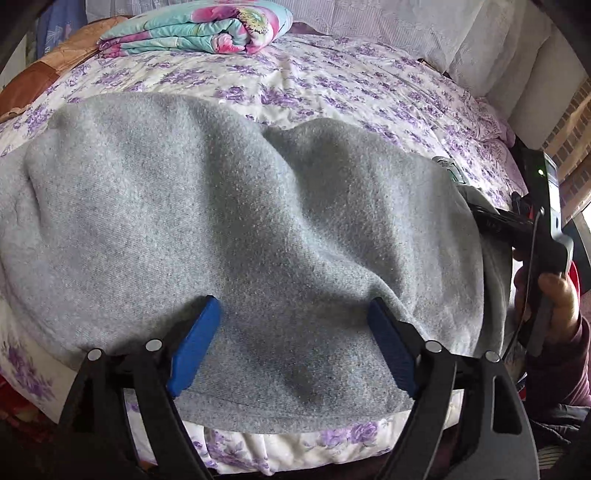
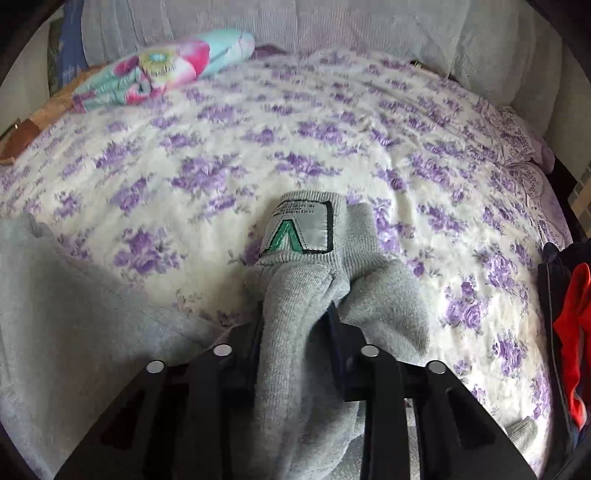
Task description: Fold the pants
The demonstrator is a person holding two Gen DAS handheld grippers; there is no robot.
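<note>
Grey fleece pants [image 1: 236,229] lie spread on the bed and fill most of the left wrist view. My left gripper [image 1: 291,321] is open, its blue fingers [image 1: 195,343] resting on the cloth near the front edge, holding nothing. My right gripper [image 2: 295,325] is shut on the pants' ribbed waistband [image 2: 291,295], which carries a grey patch with a green letter [image 2: 299,229]. The bunched cloth hides its fingertips. In the left wrist view the right gripper [image 1: 517,225] sits at the pants' right edge. More grey cloth [image 2: 55,314] lies at the left of the right wrist view.
The bed has a white sheet with purple flowers [image 2: 295,147]. A folded floral blanket [image 1: 207,29] lies at the far left; pale pillows [image 1: 424,29] line the headboard. Red and dark clothing [image 2: 572,332] sits at the right edge. The bed's front edge [image 1: 295,446] is just below the left gripper.
</note>
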